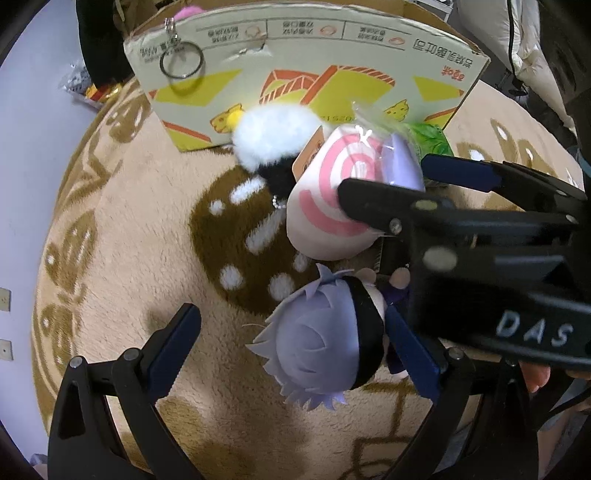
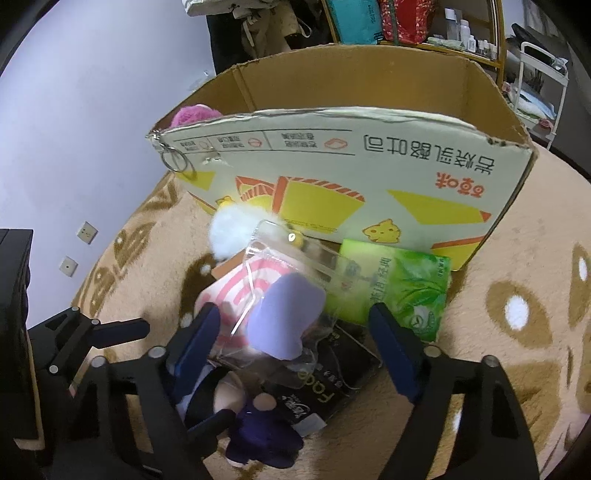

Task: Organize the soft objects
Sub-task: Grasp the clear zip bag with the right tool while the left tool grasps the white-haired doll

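A plush doll with lavender hair (image 1: 317,343) and a dark blue body (image 2: 262,435) lies on the rug. My left gripper (image 1: 291,317) stands open astride its head, the right pad against the head and the left pad apart. A pink spiral plush (image 1: 325,206) with a lavender part (image 2: 284,317), wrapped in clear plastic, lies beside it. My right gripper (image 2: 295,310) is open around this plush, with its right finger clear of it. A white fluffy ball (image 1: 273,129) rests against the cardboard box (image 2: 369,166).
A key ring (image 1: 181,61) hangs on the box's left corner, and a pink fluffy toy (image 2: 192,114) shows inside. A green packet (image 2: 402,291) and a black packet (image 2: 325,387) lie by the plush. The patterned rug (image 1: 147,229) spreads left; shelves (image 2: 461,33) stand behind.
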